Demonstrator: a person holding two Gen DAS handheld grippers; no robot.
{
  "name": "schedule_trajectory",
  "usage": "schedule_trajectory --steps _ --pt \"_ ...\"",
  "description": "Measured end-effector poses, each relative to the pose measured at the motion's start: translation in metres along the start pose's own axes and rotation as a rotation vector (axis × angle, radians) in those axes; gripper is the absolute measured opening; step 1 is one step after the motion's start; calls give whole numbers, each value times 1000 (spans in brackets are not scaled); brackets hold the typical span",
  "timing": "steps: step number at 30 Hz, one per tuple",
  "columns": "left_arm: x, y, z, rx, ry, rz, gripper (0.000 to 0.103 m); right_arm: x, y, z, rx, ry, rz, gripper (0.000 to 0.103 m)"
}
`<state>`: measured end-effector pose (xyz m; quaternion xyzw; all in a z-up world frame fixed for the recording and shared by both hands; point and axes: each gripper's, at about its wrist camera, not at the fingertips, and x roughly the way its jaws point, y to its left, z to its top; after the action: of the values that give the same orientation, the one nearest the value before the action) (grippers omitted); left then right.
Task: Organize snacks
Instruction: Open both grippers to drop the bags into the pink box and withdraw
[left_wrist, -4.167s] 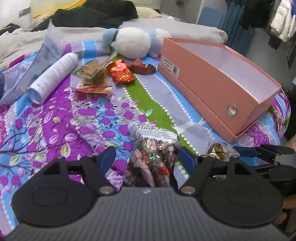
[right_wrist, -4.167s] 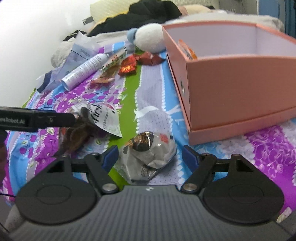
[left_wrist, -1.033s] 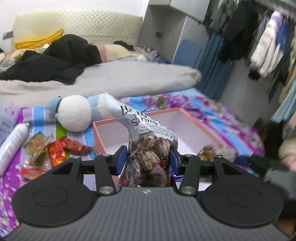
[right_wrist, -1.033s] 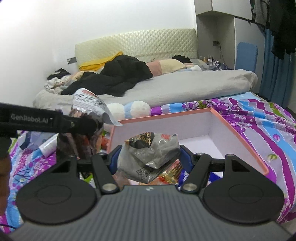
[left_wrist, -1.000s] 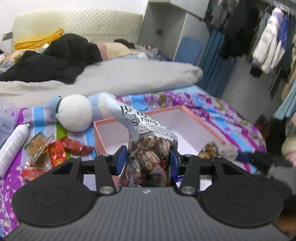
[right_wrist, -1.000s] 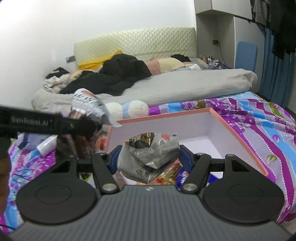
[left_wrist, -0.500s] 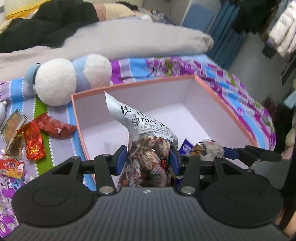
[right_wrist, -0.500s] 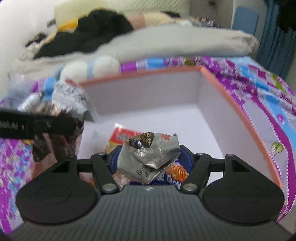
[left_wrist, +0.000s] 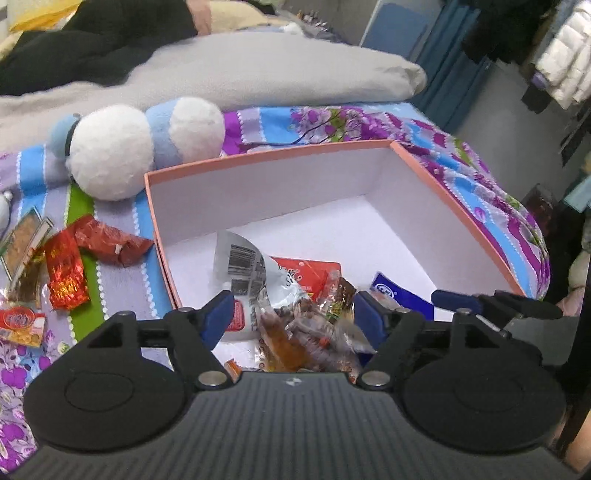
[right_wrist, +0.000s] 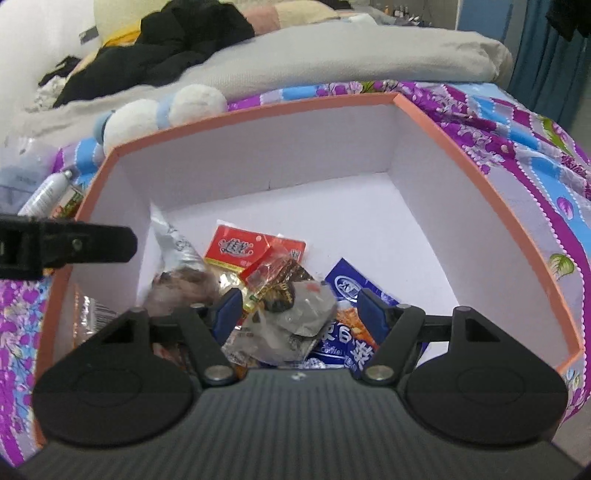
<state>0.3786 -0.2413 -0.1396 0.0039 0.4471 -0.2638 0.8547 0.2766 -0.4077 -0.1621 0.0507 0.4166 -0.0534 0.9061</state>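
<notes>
Soft, even indoor light fills both views, with only faint shadows inside the pink box (left_wrist: 458, 221). Its white inner walls look bright but not blown out. Fisheye distortion bows the box rim and the bed's edges. Distant bedding is slightly soft; glossy wrappers (left_wrist: 66, 273) glint.

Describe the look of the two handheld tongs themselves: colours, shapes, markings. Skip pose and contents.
Both match. The left tongs and right tongs have a dark grey ribbed body with a small light mark at its front edge, flanked by two round matte black discs. Black angled link arms with silver pivot screws carry blue finger pads. No cables or sleeves show. Seen side-on in the right view, the left tongs are a black bar.
</notes>
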Motion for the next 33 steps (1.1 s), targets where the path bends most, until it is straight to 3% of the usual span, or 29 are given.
schedule_trajectory --steps 4,21,25,33 --pt "-19 -3 -9 38 -36 16 76 -17 1 -3 3 -47 2 71" --pt "-125 12 -64 37 -250 43 76 -101 38 -43 -8 -274 102 71" --pt "-143 14 -79 41 -258 82 76 -114 48 -55 -3 -297 132 71" --pt "-174 22 -116 17 -290 89 76 -140 70 -80 4 -327 190 71"
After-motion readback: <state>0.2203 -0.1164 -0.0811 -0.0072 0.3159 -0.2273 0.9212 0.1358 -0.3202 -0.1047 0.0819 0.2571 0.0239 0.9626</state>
